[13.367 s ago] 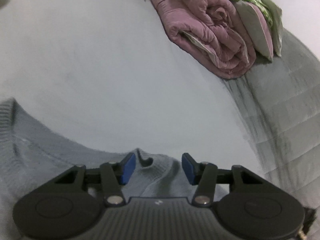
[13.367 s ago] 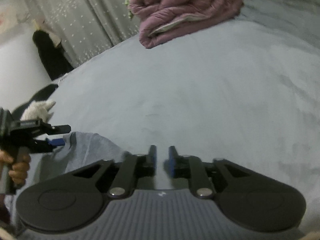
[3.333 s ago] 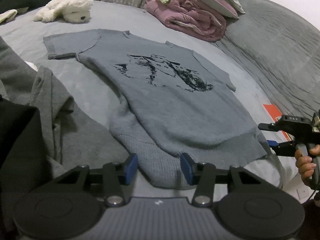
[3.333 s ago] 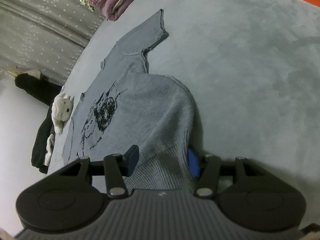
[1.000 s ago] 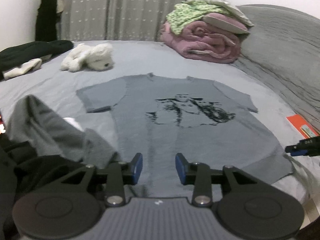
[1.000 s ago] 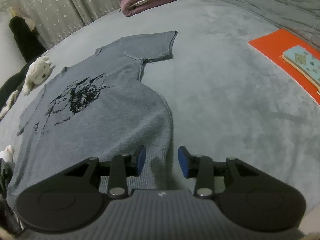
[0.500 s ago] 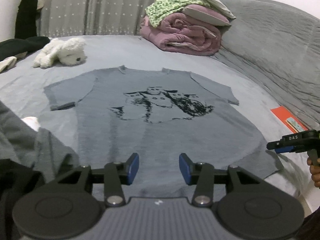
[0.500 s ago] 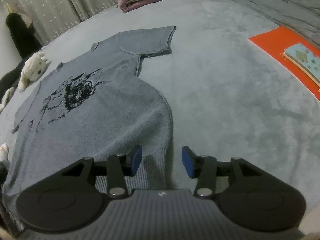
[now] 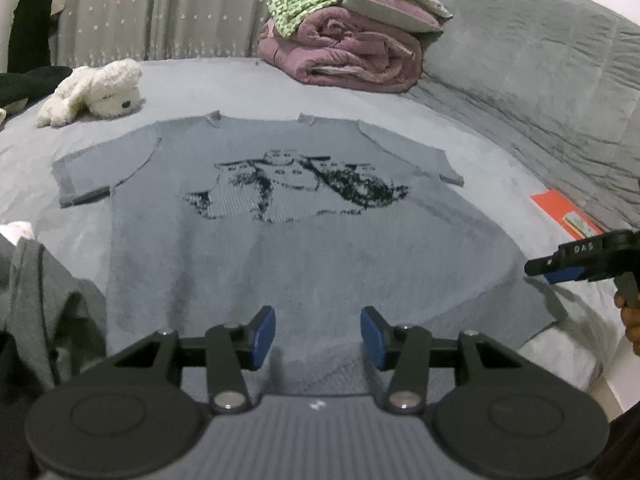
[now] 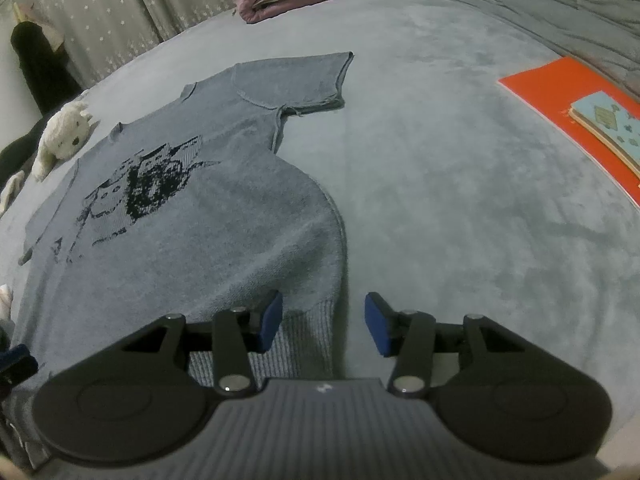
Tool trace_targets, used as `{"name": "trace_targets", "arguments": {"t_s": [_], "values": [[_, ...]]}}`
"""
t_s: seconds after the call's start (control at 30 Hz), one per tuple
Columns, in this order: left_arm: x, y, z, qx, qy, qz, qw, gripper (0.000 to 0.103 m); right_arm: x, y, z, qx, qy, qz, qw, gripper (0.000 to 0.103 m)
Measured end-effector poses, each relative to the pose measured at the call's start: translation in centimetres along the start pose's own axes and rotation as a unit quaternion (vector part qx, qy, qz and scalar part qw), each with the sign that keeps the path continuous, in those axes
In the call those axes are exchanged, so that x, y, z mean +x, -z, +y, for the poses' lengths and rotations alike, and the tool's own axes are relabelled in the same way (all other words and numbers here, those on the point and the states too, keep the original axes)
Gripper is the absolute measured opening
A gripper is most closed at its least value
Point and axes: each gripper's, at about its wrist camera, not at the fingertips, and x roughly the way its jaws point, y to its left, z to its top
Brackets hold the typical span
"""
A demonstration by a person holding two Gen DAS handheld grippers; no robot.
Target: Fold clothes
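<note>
A grey-blue knitted short-sleeved top [image 9: 304, 248] with a black cat print lies flat, face up, on the grey bed [image 10: 460, 184]. Its ribbed hem is nearest both cameras. My left gripper [image 9: 318, 334] hovers over the middle of the hem. Its jaws are opening and the blue pads press on nothing. My right gripper [image 10: 324, 322] is open at the hem's right corner [image 10: 304, 344], with the ribbed edge lying below the gap and the left finger. It also shows at the right edge of the left wrist view, as the right gripper [image 9: 560, 270].
A rolled pink quilt [image 9: 348, 56] with green cloth and a pillow sits at the bed's far end. A white plush toy [image 9: 96, 92] lies far left. Crumpled grey clothes [image 9: 40, 292] are near left. An orange folder with a book [image 10: 572, 112] lies right of the top.
The left gripper has moved in and down over the hem, and the grey clothes pile has slid to the view's left. Both grippers' jaws stand wider. The right gripper has stayed in place.
</note>
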Motion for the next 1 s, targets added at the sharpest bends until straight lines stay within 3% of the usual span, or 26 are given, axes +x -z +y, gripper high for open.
{"name": "trace_targets", "arguments": {"t_s": [0.3,0.53,1.0], "values": [[1.3,1.1,0.6,-0.009,-0.002,0.035,0.9994,0.054,0.3,0.3,0.7,-0.022,0.009,0.003,1.000,0.055],[1.7,1.7,0.4,0.002,-0.007,0.037,0.9993,0.056,0.5,0.5,1.3,-0.040,0.018,0.003,0.999,0.057],[1.6,2.0,0.2,0.016,-0.010,0.037,0.9991,0.059,0.9,1.9,4.0,-0.155,0.068,0.002,0.986,0.061]]}}
